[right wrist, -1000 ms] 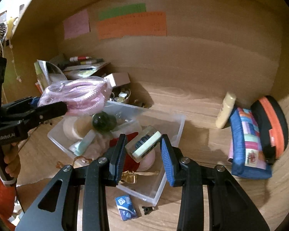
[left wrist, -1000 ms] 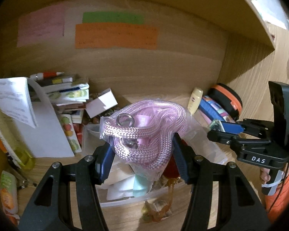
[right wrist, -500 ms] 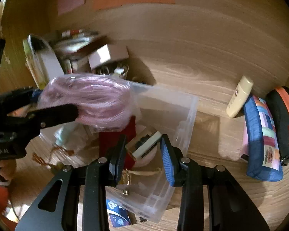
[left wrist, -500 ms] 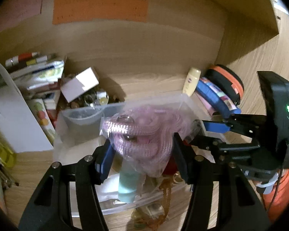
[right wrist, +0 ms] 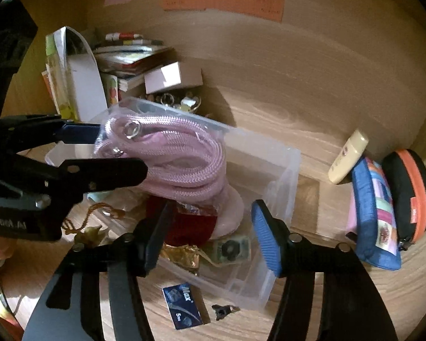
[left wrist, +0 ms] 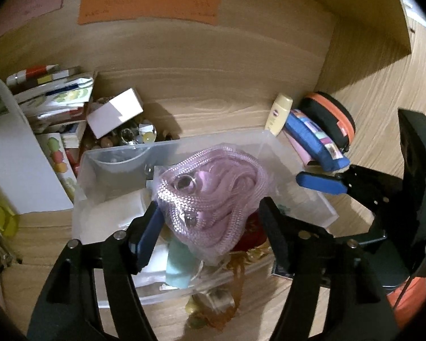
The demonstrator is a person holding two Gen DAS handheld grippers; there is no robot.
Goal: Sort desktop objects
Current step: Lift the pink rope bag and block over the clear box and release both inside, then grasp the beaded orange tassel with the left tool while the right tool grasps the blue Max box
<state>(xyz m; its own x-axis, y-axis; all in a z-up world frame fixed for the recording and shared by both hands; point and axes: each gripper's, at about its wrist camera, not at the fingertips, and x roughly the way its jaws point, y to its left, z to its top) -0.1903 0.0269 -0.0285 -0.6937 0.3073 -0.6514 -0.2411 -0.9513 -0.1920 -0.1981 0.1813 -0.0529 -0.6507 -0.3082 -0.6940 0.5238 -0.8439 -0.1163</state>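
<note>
Gripping a bagged coil of pink braided rope point(left wrist: 213, 199), the left gripper point(left wrist: 210, 227) holds it above the clear plastic bin point(left wrist: 110, 156); metal rings show through the crinkled bag. Right gripper point(right wrist: 210, 227) hangs released, jaws spread over the bin's near right corner, nothing between them. Below lie a small clear case point(right wrist: 232, 250), gold foil and a red pouch point(right wrist: 189, 226). Farther right on the desk: cream tube point(right wrist: 348, 156), blue pencil case point(right wrist: 376, 213), black-orange pouch point(right wrist: 409, 193).

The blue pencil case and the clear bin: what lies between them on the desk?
Nothing: in the right wrist view, only bare wood separates the blue pencil case from the clear bin.
</note>
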